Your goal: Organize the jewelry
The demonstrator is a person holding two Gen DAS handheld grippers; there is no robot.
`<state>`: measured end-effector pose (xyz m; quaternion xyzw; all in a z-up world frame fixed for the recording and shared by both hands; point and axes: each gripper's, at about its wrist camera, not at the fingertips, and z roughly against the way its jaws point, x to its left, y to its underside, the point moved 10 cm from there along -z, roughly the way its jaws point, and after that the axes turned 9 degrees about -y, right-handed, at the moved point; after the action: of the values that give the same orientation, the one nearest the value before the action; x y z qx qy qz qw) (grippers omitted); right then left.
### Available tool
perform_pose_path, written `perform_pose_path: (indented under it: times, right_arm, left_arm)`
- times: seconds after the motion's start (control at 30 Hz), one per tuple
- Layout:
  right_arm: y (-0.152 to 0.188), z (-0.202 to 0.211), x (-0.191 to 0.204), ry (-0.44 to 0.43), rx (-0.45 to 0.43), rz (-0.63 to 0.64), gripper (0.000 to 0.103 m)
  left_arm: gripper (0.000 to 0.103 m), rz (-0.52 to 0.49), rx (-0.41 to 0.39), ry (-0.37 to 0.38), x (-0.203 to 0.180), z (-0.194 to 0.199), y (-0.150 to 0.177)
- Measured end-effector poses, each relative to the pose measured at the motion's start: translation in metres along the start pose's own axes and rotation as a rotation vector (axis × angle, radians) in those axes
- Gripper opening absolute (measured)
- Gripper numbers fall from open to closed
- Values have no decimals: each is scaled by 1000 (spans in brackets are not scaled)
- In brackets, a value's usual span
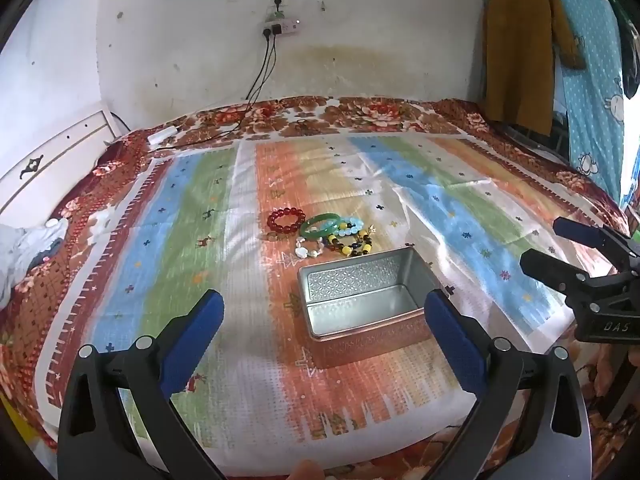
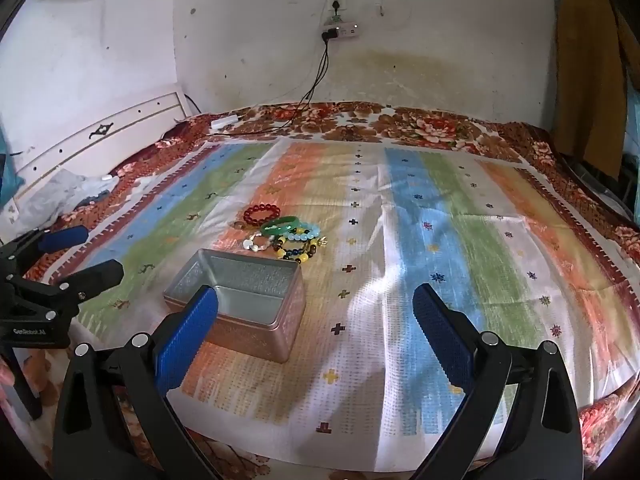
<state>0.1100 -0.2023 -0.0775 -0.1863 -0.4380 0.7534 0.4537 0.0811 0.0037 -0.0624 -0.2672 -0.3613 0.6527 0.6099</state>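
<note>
**Both grippers spread wide above a bed, bracelets untouched**

The left gripper [image 1: 324, 320] hangs with its blue pads spread wide and nothing between them. Just ahead of it sits an open metal tin [image 1: 362, 304] on a striped cloth [image 1: 192, 240] covering the bed [image 1: 360, 114]. Beyond the tin lies a cluster of bracelets: a red bead bracelet [image 1: 285, 220], a green bangle [image 1: 320, 227] and multicoloured bead strands [image 1: 354, 242]. The right gripper [image 2: 316, 320] is also spread and empty, with the tin ahead to its left.

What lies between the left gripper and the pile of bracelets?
The open metal tin lies between the left gripper and the bracelets, clearest in the left wrist view.
</note>
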Motion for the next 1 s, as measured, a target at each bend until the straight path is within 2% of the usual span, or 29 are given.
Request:
perform_pose_path:
  times: [1.0]
  right_arm:
    - [2, -1, -8, 15, 3, -10, 99]
  left_arm:
    - [98, 7, 52, 17, -3, -6, 8]
